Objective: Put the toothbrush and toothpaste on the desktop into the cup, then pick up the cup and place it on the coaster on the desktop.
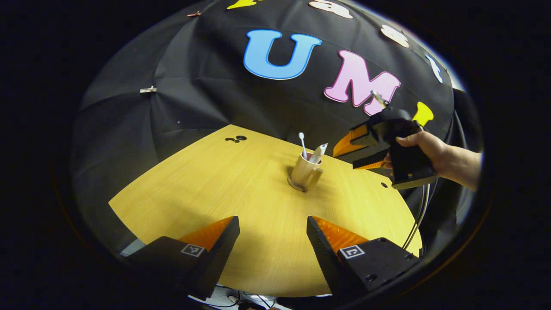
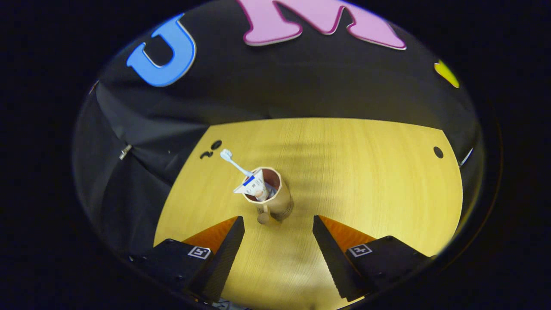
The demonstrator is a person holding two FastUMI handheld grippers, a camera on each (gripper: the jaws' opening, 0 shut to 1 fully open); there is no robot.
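One cup (image 2: 275,196), toothbrush (image 2: 232,161), toothpaste (image 2: 253,186).

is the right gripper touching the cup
Apart. In the right gripper view, bare desktop shows between the open right gripper and the cup, whose handle points toward the gap between the fingers.

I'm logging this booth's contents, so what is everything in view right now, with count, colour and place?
Cup: one, tan with a handle, standing on the desk near its middle.
Toothbrush: one, white, upright in the cup, head leaning out.
Toothpaste: one, white tube, inside the cup.
Coaster: one, dark rim showing under the cup.
Desk: one, yellow wood grain, with small dark holes.
Clip: one, metal, on the black cloth wall.
Left claw: one, open, low over the near desk edge.
Right claw: one, open, just short of the cup.
Hand: one, holding the right claw.
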